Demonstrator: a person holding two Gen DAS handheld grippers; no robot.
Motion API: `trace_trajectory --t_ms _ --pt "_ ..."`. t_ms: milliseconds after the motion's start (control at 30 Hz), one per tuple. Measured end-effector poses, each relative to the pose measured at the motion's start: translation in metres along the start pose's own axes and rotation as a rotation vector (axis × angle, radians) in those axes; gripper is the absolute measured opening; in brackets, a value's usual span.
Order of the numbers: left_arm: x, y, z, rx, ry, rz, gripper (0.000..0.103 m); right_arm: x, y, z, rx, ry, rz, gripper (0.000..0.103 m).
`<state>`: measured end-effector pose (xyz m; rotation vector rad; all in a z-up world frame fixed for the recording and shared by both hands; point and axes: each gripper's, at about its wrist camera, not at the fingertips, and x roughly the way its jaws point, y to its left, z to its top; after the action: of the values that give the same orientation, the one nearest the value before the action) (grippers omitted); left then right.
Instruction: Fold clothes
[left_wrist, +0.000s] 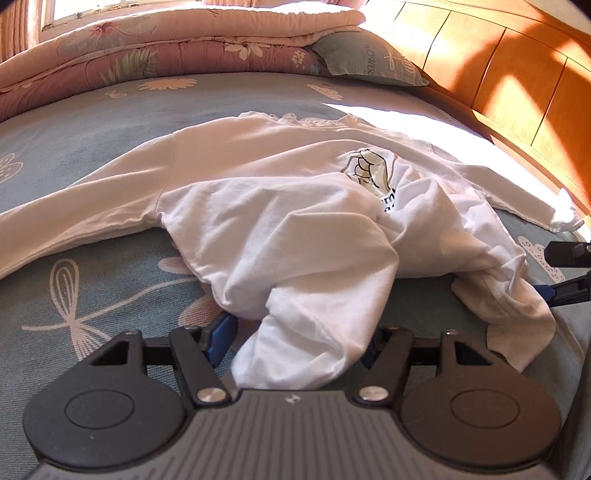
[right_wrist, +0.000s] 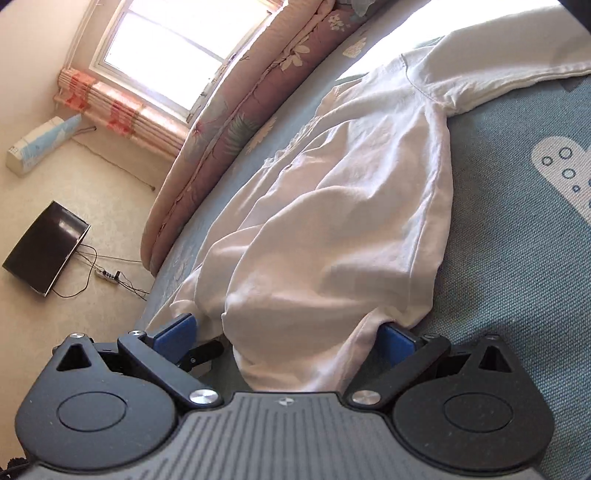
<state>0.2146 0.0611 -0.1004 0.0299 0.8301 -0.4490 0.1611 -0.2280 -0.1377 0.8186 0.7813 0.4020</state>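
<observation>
My left tongs (left_wrist: 295, 339) and right tongs (right_wrist: 288, 332) each stood spread, white cotton long-sleeved shirt (left_wrist: 280, 206) hem bunched between the pads, unclamped. Shirt lay mid-frame on the blue-grey patterned bed (left_wrist: 92, 280). Advice: clamp both corners evenly before lifting.

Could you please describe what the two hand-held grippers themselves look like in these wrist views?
Both look alike. The left hand-held gripper and right hand-held gripper each have a grey ribbed body with a small central emblem, two round black discs, black linkage arms with silver pivot screws, and blue finger pads. No cables or sleeves show.
</observation>
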Motion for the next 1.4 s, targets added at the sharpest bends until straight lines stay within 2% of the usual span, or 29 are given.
trace_trajectory --t_ms 67,133,233,333,433,500,633,667,733,767,800,833,967,1033,1100,1233,1300,1400 --pt "-0.003 0.001 -0.002 -0.015 -0.002 -0.024 0.064 0.001 0.003 -0.001 0.02 0.022 -0.014 0.103" --pt "-0.007 -0.001 -0.008 -0.01 -0.007 -0.056 0.064 -0.006 -0.001 -0.012 0.051 0.02 0.012 0.103" --pt "-0.004 -0.002 -0.007 0.004 -0.027 -0.055 0.063 -0.008 -0.003 -0.022 0.032 -0.017 0.037 0.103" --pt "0.0 -0.003 -0.006 0.017 -0.048 -0.055 0.063 0.008 0.004 -0.013 0.031 -0.063 -0.004 0.103" --pt "0.002 -0.002 -0.002 -0.036 -0.053 -0.062 0.062 0.025 0.01 -0.004 -0.002 -0.083 -0.038 0.103" --pt "-0.002 0.0 -0.003 -0.076 -0.059 -0.076 0.058 0.024 0.009 0.0 0.034 -0.064 -0.033 0.103" --pt "-0.014 0.004 -0.007 -0.137 -0.085 -0.095 0.058 0.007 -0.008 -0.012 0.157 -0.014 0.082 0.099" --pt "-0.017 0.005 -0.008 -0.152 -0.091 -0.1 0.058 0.006 -0.009 -0.016 0.139 -0.03 0.089 0.098" --pt "-0.023 0.008 -0.009 -0.183 -0.104 -0.11 0.052 0.012 -0.007 -0.014 0.127 -0.039 0.071 0.096" --pt "-0.025 0.009 -0.01 -0.198 -0.11 -0.114 0.042 0.016 -0.006 -0.01 0.138 -0.037 0.086 0.096" --pt "-0.028 0.01 -0.011 -0.214 -0.117 -0.119 0.039 0.019 -0.005 -0.006 0.152 -0.033 0.102 0.092" --pt "-0.033 0.011 -0.009 -0.228 -0.136 -0.132 0.039 0.021 -0.006 -0.003 0.178 -0.026 0.127 0.085" --pt "-0.043 0.015 -0.005 -0.262 -0.167 -0.204 0.039 0.009 -0.005 0.0 0.179 -0.062 0.256 0.087" --pt "-0.035 0.012 -0.008 -0.255 -0.127 -0.162 0.039 0.011 -0.01 -0.003 0.214 -0.045 0.243 0.091" --pt "-0.028 0.011 -0.013 -0.272 -0.104 -0.179 0.039 0.02 -0.016 -0.012 0.248 0.0 0.195 0.09" --pt "-0.021 0.007 -0.018 -0.308 -0.092 -0.217 0.039 0.023 -0.008 -0.017 0.17 0.002 0.181 0.09" --pt "-0.023 0.008 -0.013 -0.341 -0.11 -0.256 0.039 0.024 -0.004 -0.01 0.164 -0.012 0.194 0.09" --pt "-0.034 0.012 -0.001 -0.397 -0.16 -0.343 0.039 0.014 0.006 0.004 0.139 -0.062 0.259 0.091"
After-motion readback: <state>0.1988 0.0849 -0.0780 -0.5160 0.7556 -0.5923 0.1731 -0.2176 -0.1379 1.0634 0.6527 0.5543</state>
